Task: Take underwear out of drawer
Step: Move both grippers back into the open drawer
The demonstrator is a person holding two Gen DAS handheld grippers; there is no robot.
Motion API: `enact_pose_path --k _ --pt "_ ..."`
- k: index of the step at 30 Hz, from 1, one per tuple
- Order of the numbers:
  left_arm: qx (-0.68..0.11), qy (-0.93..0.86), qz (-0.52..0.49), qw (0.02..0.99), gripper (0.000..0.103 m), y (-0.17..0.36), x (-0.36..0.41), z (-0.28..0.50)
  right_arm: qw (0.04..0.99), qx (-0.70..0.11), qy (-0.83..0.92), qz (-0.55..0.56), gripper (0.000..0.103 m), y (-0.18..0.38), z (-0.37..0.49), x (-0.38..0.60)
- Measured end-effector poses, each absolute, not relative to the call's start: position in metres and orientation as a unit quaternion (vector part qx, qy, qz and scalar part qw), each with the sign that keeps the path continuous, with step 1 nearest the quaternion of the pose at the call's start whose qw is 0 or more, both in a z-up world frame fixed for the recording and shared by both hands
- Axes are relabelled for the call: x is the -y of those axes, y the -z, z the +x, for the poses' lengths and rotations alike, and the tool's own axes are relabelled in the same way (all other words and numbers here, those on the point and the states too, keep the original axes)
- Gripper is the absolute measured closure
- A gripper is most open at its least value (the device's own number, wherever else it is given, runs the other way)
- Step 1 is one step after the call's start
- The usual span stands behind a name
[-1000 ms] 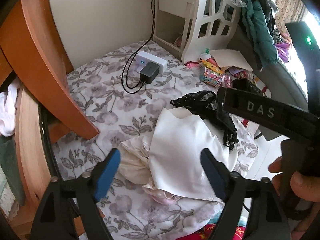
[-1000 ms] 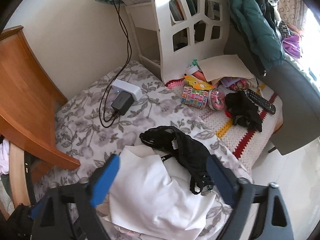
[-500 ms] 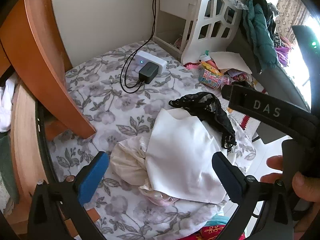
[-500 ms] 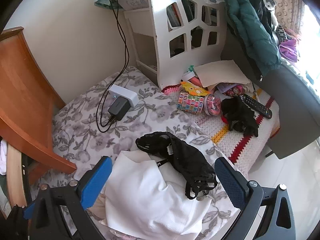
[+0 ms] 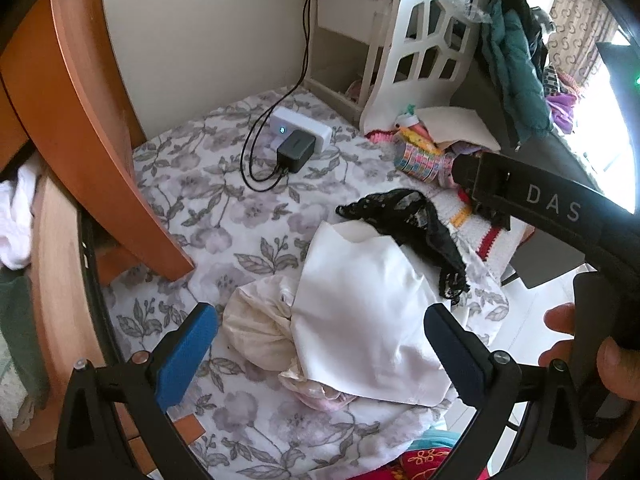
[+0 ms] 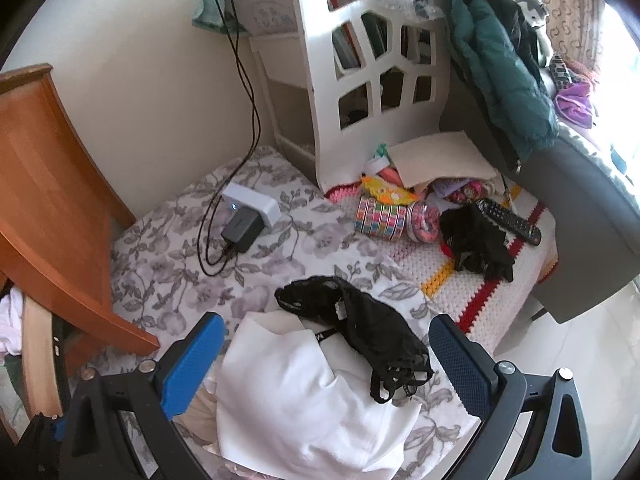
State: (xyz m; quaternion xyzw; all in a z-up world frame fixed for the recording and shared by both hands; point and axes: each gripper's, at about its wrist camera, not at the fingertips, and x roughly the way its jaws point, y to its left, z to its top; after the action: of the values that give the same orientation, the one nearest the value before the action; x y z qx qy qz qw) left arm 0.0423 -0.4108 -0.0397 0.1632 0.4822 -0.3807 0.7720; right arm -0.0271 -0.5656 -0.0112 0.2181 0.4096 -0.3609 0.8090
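Floral bedspread [image 5: 208, 184] near front edge: my left gripper [image 5: 316, 344] just spread wide, white underwear [image 5: 360, 320] released; right gripper [image 6: 328, 364] also gaping, empty. Drop-off looks done.

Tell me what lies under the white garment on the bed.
Cream underwear bunches out from beneath the white garment at its left, with a pale pink piece at its lower edge. Anything further underneath is covered.

Beside the charger [image 5: 295, 149] you have open bedspread [image 5: 224, 216]; toward the wooden frame [image 5: 96, 128] it narrows, and the clothes pile [image 5: 360, 312] blocks the nearer side.
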Motion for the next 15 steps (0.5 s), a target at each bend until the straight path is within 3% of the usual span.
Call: enact_pose_path --k 15 --pt "-0.402 0.416 0.139 0.803 0.000 -0.043 0.372 0.031 0.849 -0.330 0.369 0.184 0.000 -0.057 -0.039 0.536"
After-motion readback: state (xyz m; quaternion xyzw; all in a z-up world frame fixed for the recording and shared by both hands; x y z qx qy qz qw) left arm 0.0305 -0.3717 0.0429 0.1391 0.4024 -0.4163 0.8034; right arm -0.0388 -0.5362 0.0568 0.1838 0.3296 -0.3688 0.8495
